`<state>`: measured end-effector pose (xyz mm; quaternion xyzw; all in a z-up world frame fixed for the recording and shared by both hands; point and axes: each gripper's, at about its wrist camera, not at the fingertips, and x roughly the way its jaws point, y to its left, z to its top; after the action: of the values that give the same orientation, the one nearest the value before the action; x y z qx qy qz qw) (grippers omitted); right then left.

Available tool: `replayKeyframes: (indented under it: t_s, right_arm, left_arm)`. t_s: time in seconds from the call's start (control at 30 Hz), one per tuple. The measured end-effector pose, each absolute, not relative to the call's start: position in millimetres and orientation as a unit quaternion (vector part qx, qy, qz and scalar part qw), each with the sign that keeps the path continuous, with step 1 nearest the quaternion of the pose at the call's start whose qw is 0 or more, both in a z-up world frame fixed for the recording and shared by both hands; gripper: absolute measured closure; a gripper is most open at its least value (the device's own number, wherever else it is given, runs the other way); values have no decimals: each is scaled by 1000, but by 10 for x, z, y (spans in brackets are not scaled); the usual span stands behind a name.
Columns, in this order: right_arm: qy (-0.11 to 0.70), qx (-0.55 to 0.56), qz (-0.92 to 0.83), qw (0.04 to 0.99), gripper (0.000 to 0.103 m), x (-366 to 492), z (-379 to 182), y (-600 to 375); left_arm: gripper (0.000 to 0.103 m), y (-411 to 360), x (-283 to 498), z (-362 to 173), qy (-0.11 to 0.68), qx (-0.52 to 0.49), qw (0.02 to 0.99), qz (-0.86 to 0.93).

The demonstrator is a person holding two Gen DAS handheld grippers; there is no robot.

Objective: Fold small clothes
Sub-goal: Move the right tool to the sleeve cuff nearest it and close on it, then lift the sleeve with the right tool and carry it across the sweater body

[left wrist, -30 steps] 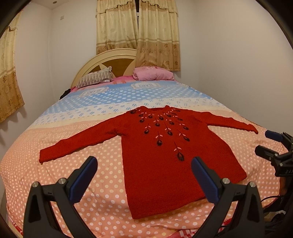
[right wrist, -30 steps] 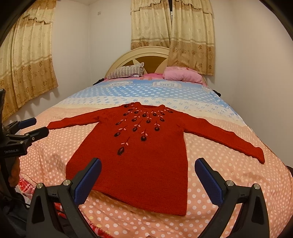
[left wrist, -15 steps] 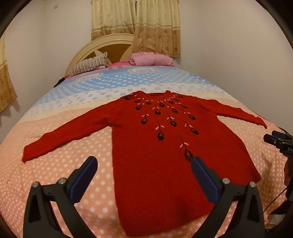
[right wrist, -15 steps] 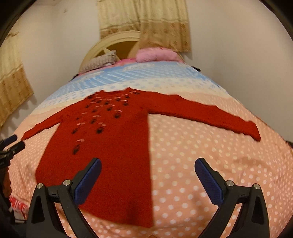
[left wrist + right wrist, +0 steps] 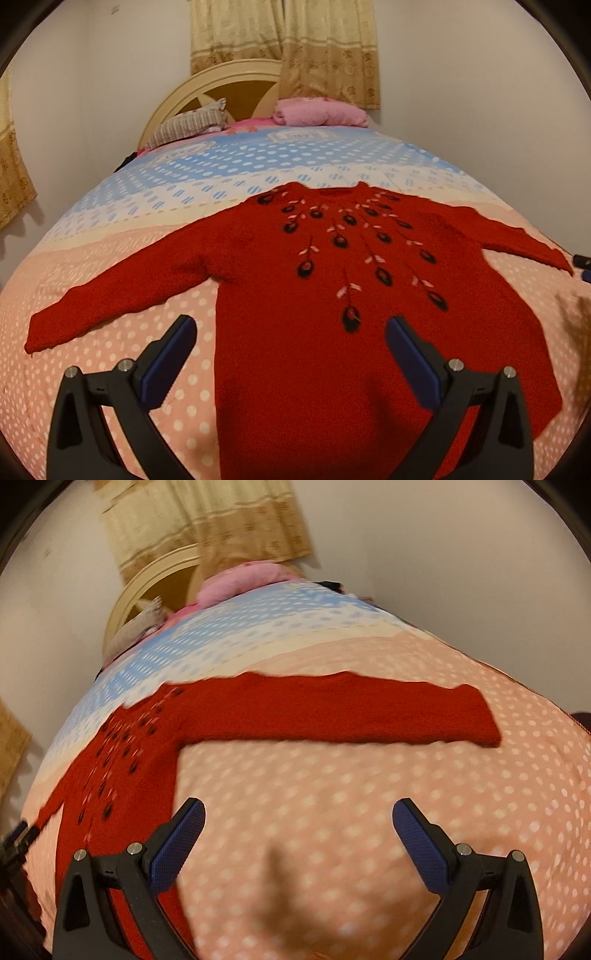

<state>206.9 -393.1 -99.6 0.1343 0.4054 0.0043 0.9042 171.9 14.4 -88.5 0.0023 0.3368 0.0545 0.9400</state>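
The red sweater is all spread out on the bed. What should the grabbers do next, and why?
Probably the right gripper should go down to the cuff of the right sleeve and pinch it. The red sweater lies flat with both sleeves stretched out, both grippers are open and empty, and that sleeve lies just ahead of the right one.

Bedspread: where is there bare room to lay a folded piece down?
Bare bedspread lies below the right sleeve, beside the sweater body, under the open right gripper. The blue stretch between collar and pillows is free too. The middle is taken by the sweater, under the open left gripper.
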Motion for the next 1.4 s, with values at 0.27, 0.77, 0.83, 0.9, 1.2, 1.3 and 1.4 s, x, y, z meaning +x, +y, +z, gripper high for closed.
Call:
replayKeyframes:
  t_s: [0.27,0.77,0.83,0.9,1.2,1.3,1.4]
  right_arm:
    - [401,194,-66,893,1,2413,-1056,-4812]
    - [435,256,-102,857,17,2810,-1331,-5655]
    - [441,249,-103,856,17,2832,-1350,-5647]
    - [451,248,-101,852,17,2878,-1413,-5625]
    - [454,229,-84,857,80,2883,-1398,-5524]
    - [446,219,-76,865,84,2875,-1292,-5436]
    - [434,207,-66,875,85,2880,-1136,-5313]
  left_arm:
    - [0,140,1805,-1089,340,1,937,77]
    - [0,241,1927,-1186,347,2,932,105]
    - [0,266,1932,-1204,350,-8,931,105]
    - [0,280,1922,-1215,351,-11,930,106]
    - [0,400,1893,-1205,342,-12,931,129]
    - [0,471,1880,-1216,345,-23,929,130]
    - [0,503,1857,-1207,344,-26,930,130]
